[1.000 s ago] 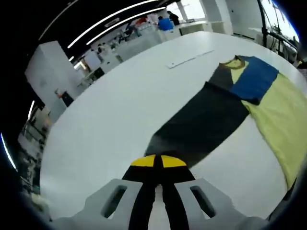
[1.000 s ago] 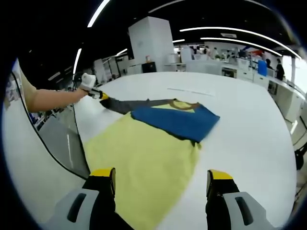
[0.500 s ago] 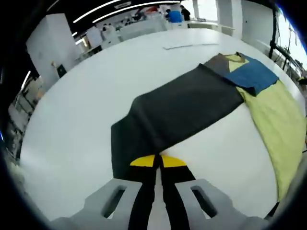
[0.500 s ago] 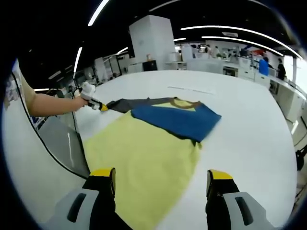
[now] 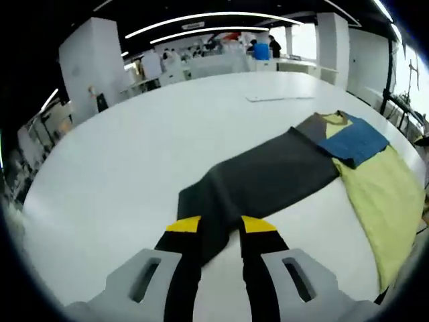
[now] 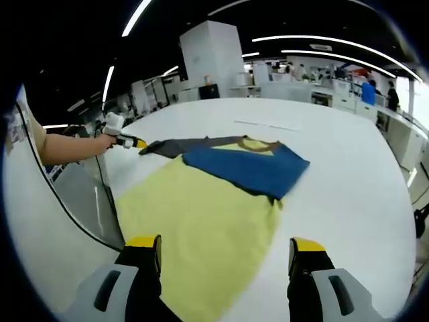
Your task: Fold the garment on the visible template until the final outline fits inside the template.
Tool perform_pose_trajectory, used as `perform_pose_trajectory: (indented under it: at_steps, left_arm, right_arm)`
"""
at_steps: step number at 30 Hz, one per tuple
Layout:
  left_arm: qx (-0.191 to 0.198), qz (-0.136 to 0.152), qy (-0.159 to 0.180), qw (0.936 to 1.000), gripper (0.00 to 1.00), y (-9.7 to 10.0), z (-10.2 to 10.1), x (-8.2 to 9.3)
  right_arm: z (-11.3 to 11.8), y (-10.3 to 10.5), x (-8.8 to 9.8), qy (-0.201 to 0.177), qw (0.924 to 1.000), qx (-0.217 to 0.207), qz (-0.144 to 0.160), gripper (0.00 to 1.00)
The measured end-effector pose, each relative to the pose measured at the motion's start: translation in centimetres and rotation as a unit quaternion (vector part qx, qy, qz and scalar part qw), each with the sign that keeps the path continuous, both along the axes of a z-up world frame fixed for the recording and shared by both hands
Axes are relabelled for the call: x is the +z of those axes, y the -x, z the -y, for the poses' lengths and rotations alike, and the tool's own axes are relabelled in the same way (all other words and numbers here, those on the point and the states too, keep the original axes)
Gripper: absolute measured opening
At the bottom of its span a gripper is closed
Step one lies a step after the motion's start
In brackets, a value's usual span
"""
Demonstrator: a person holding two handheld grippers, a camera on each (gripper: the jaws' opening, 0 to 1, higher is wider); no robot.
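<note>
While the garment [image 5: 315, 168] lies spread across the white tabletop [image 5: 134, 154], the left tongs [image 5: 216, 227] sit at the bottom centre of the left gripper view with a clear gap between the two yellow-tipped jaws, and nothing is clamped there. The end of the dark grey sleeve [image 5: 248, 184] lies flat on the tabletop just ahead of the tips, partly showing in the gap between them. From there the sleeve runs toward the upper right of the frame, where it meets the blue folded part [image 5: 355, 141] and the pale yellow body [image 5: 382, 201] at the right edge. A thin white strip [image 5: 278, 98] lies on the tabletop above the garment, well apart from it.

In the right gripper view the right tongs [image 6: 226, 249] rise from the bottom edge, the jaws standing wide apart and holding nothing; the lower hem of the yellow body [image 6: 201, 235] lies between and beyond them. The blue part [image 6: 248, 168] sits at the centre of the frame with the grey sleeve [image 6: 177, 145] stretching toward the left. At the left middle, a person's forearm [image 6: 70, 146] reaches in with the left tongs [image 6: 137, 143], whose yellow tips lie just beside the sleeve's end; whether they touch it cannot be told at that size. Desks and ceiling lights fill the upper background.
</note>
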State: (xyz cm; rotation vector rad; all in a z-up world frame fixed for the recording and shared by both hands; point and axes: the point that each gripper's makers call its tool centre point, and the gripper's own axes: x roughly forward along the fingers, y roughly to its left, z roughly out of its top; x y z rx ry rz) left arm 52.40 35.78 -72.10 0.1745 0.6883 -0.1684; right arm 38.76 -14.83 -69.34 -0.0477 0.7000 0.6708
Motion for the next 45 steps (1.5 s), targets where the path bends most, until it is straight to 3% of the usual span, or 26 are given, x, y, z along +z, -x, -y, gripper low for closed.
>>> perform_pose_trajectory:
  at_steps: [4,7,16,21,31,45]
  left_arm:
    - [0.044,-0.015,0.013,0.9988,0.22,0.1,-2.2,-0.8]
    - [0.078,-0.027,0.04,0.9958,0.23,0.3,-3.1,-1.5]
    - [0.102,-0.056,0.064,0.9911,0.22,0.6,-3.0,-3.2]
    - [0.106,-0.074,0.058,0.9899,0.18,0.8,-3.1,-4.0]
    - [0.107,-0.078,0.071,0.9887,0.01,0.4,-3.5,-3.7]
    - [0.105,-0.062,0.05,0.9913,0.01,-0.6,-4.3,-1.3]
  right_arm:
    - [-0.3,0.0,0.2,-0.001,1.0,0.001,0.002,0.76]
    - [-0.3,0.0,0.2,0.0,1.0,0.002,0.004,0.76]
    - [-0.1,0.2,0.1,0.004,1.0,-0.003,0.001,0.76]
    - [-0.1,0.1,0.1,0.007,1.0,-0.005,-0.001,0.76]
    - [-0.5,0.0,0.5,0.008,1.0,0.0,0.003,0.77]
    - [-0.6,0.3,0.8,0.009,0.9999,0.004,0.009,0.77]
